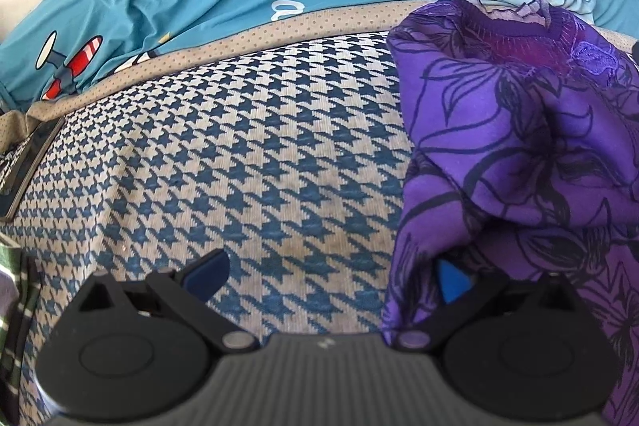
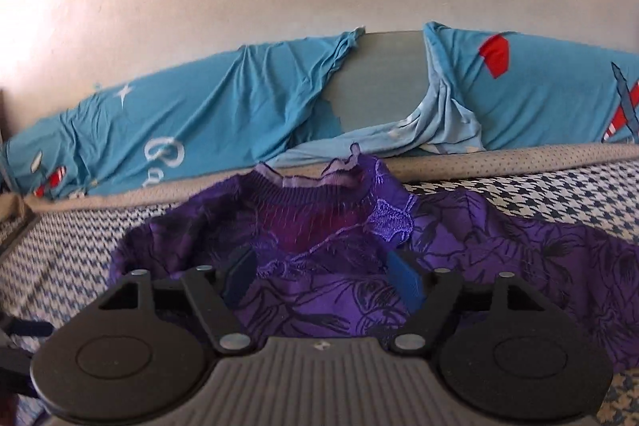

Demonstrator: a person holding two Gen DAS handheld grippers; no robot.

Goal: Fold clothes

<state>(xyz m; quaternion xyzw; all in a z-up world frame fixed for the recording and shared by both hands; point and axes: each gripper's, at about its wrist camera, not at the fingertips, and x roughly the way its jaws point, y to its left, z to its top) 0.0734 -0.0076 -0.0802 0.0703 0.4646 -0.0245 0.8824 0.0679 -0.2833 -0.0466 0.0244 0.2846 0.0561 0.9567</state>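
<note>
Purple floral top (image 2: 359, 266) lay bunched on the houndstooth bedcover (image 1: 239, 162), neckline toward the wall, directly beneath the right gripper (image 2: 323, 280), whose 2 fingers gaped wide, while the equally spread left gripper (image 1: 327, 276) caught only its left edge.

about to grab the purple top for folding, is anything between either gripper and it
Nothing visible. The purple top lies bunched on the houndstooth cover, right under the open right gripper. The open left gripper sits at its edge, one finger partly hidden by the cloth.
</note>
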